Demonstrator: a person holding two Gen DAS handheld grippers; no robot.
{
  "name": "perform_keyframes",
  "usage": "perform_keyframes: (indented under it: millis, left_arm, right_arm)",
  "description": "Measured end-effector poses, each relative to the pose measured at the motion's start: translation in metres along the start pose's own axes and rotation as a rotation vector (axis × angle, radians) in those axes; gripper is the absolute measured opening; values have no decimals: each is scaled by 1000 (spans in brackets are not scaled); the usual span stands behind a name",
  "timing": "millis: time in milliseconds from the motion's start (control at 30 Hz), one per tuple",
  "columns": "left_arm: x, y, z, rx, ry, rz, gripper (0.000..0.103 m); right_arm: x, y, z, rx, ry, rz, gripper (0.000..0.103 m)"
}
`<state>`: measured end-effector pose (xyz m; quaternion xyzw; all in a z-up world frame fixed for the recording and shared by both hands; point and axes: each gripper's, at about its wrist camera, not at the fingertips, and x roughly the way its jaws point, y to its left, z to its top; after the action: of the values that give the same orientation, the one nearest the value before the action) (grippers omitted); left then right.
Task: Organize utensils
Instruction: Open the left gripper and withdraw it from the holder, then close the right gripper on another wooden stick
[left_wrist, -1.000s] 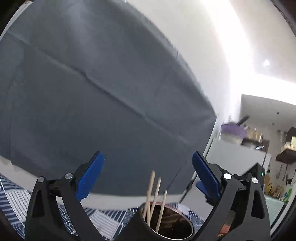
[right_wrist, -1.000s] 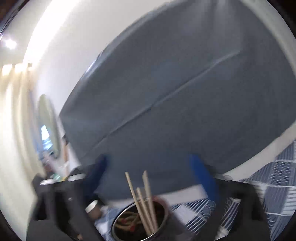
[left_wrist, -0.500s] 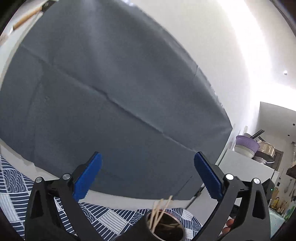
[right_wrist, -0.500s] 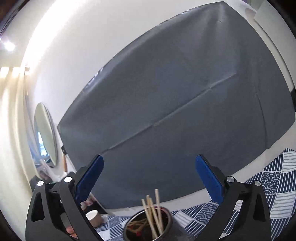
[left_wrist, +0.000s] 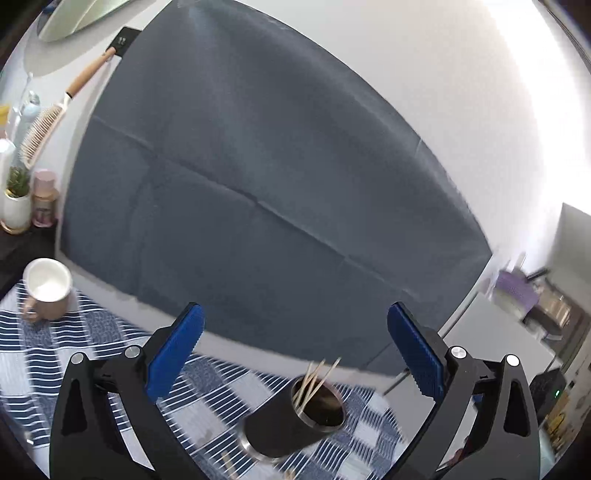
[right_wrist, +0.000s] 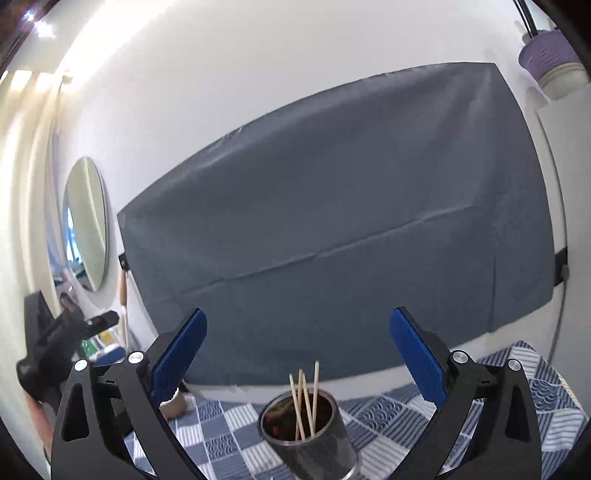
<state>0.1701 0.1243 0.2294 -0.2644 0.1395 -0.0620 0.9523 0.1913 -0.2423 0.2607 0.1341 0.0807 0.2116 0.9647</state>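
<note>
A dark metal cup holding several wooden chopsticks stands on the blue-and-white patterned tablecloth. It sits low between the fingers of my left gripper, which is open and empty. The same cup with chopsticks shows low between the fingers of my right gripper, also open and empty. A loose chopstick lies on the cloth by the cup's base. Both grippers point toward the wall, above the cup.
A white-lined mug stands at the cloth's far left. A grey cloth hangs on the wall behind the table. A shelf at left holds a small plant, a jar and a hairbrush. The other gripper appears at left in the right wrist view.
Both views have tilted down and pulled back: more tablecloth and the whole cup show. The left view has swung so the mug and shelf come in. Both grippers stay open.
</note>
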Motion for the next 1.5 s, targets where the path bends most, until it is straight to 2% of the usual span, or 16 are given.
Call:
perform_keyframes:
  millis: [100, 233, 333, 467, 600, 733, 867, 933, 1033, 1167, 1367, 1500]
  left_arm:
    - [-16, 0, -5, 49, 34, 59, 97]
    - [-30, 10, -20, 52, 118, 47, 97]
    - [-37, 20, -33, 36, 167, 109, 97]
    - [-37, 36, -51, -29, 264, 137, 97]
    - [-37, 45, -73, -27, 321, 207, 97]
    - [-36, 56, -103, -40, 413, 242, 97]
    - [-38, 70, -130, -10, 456, 346, 97]
    - [-41, 80, -143, -29, 469, 351, 97]
    - [-43, 96, -163, -56, 510, 381, 97]
    - [-41, 104, -188, -40, 563, 430, 97]
    - [-34, 102, -221, -10, 620, 450, 97]
    - [-31, 101, -240, -14, 648, 435, 97]
  right_arm:
    - [-7, 6, -4, -24, 38, -28, 95]
    - [-19, 9, -18, -68, 68, -111, 95]
    - [-17, 14, -28, -72, 102, -126, 95]
    - [-16, 14, -44, -73, 165, -133, 95]
    - [-11, 13, -56, -72, 228, -158, 95]
    - [-10, 5, -74, -97, 299, -202, 95]
    - [-5, -4, -102, -92, 382, -230, 95]
    - [0, -8, -118, -91, 432, -222, 95]
    - [11, -14, -157, -135, 551, -219, 95]
    - [20, -22, -194, -163, 637, -233, 95]
    - [35, -36, -232, -111, 751, -238, 95]
    - [46, -41, -247, -107, 806, -244, 95]
